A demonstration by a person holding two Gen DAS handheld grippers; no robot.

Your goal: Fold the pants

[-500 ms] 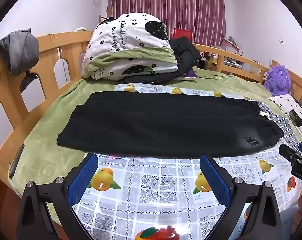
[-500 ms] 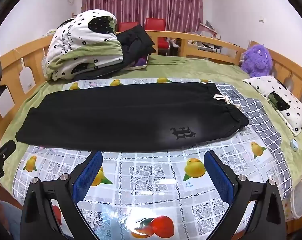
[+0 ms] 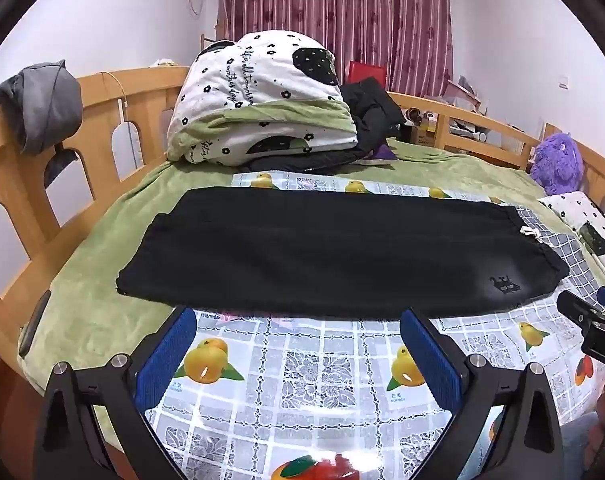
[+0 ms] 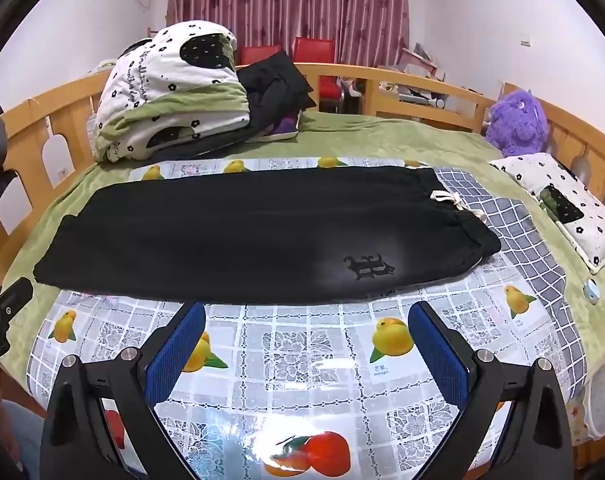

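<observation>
Black pants [image 3: 322,248] lie flat on a fruit-print plastic cloth [image 3: 302,368] on the bed, folded lengthwise, leg ends to the left, waistband with a white drawstring [image 4: 450,200] to the right. They show the same way in the right wrist view [image 4: 242,232]. My left gripper [image 3: 298,320] is open and empty, just in front of the pants' near edge. My right gripper [image 4: 306,312] is open and empty, at the near edge by the printed logo [image 4: 368,266]. Its body shows at the right of the left wrist view [image 3: 590,316].
A folded quilt [image 3: 262,100] and dark clothes [image 3: 370,116] are piled at the back. A wooden rail [image 3: 30,184] rings the bed. A purple plush toy [image 4: 516,122] and a pillow [image 4: 562,204] lie at the right. A checked cloth [image 4: 514,232] lies under the waistband.
Both grippers have moved slightly forward toward the pants' near edge. The pants have not moved.
</observation>
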